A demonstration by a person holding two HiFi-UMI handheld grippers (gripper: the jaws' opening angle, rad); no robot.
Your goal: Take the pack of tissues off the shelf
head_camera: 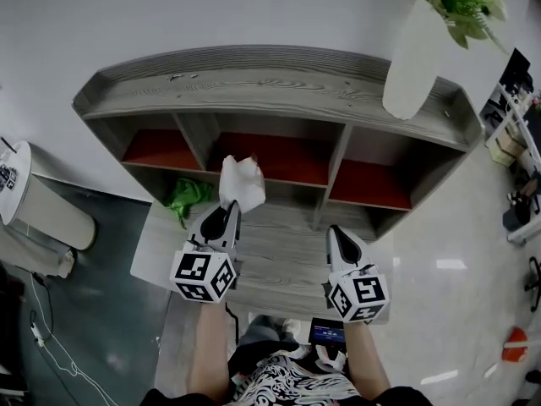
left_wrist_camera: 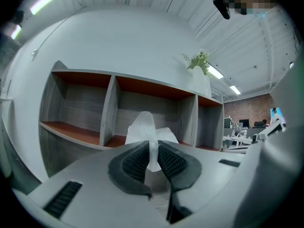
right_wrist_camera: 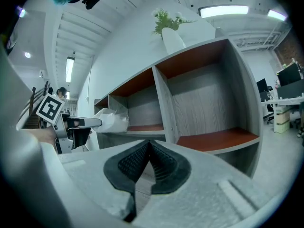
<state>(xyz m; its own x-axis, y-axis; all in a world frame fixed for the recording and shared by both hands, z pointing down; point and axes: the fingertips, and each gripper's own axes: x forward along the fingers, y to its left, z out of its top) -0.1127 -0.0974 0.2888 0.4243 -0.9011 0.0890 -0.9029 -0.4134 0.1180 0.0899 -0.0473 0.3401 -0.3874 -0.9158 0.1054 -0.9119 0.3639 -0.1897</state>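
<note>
The pack of tissues (head_camera: pixel 241 180) is a crumpled white packet, held in front of the middle compartment of the grey wooden shelf (head_camera: pixel 279 74). My left gripper (head_camera: pixel 232 211) is shut on its lower edge. In the left gripper view the pack (left_wrist_camera: pixel 149 129) stands up between the two dark pads, and the gripper (left_wrist_camera: pixel 153 152) pinches it. My right gripper (head_camera: pixel 340 232) hovers over the lower board to the right, its jaws together with nothing in them. The right gripper view shows that gripper (right_wrist_camera: pixel 149 148) shut, and the pack (right_wrist_camera: pixel 114 120) held out by the left gripper (right_wrist_camera: pixel 78 123).
A white vase with a green plant (head_camera: pixel 418 49) stands on the shelf top at the right. A green crumpled thing (head_camera: pixel 190 194) lies at the lower left compartment. The compartments have red floors (head_camera: pixel 283 161). A pale bin (head_camera: pixel 42 205) stands on the floor at the left.
</note>
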